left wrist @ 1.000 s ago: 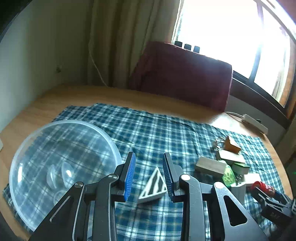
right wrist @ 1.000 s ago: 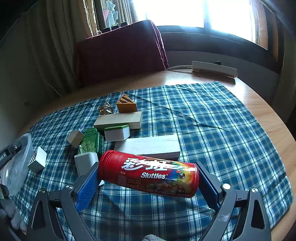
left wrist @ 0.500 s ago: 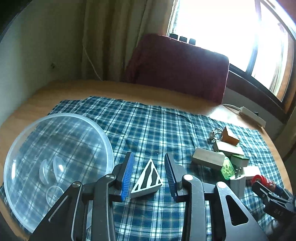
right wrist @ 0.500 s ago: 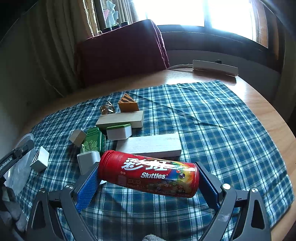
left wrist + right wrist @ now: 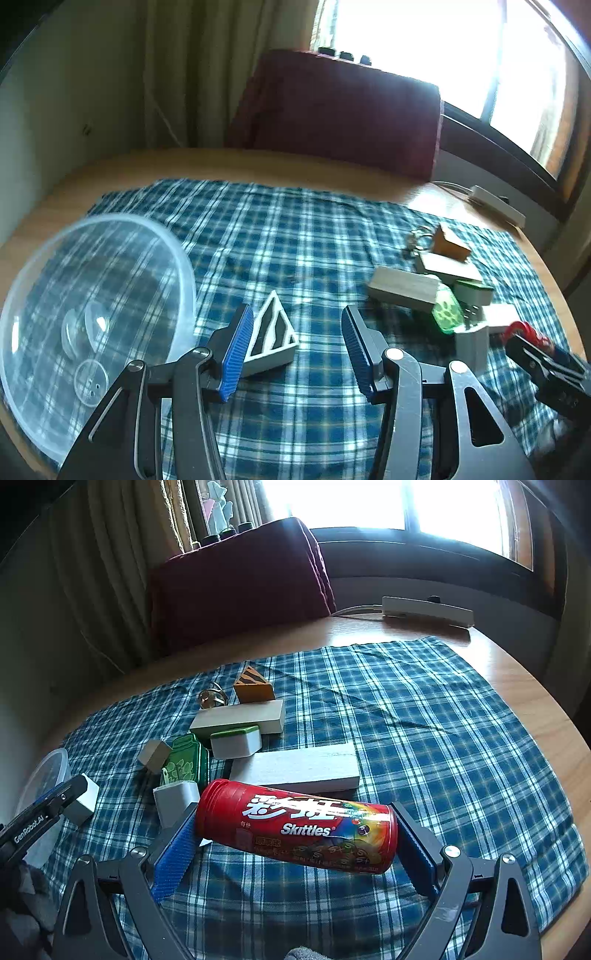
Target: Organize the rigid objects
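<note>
Left wrist view: triangular block [image 5: 273, 339] between wide-spread left claw [image 5: 297, 352] pads, perhaps touching one.

Left tool [image 5: 297, 349] low, jaws wide apart; right tool [image 5: 295, 845] level, clamped endwise on a can.

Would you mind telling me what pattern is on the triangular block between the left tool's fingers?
Black and white wavy stripes on the triangular block, clearest in the left wrist view.

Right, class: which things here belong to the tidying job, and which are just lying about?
Job:
striped triangle block
Skittles can
white block
green tin
clear bowl

Lying about:
power strip
maroon chair
checked cloth
</note>
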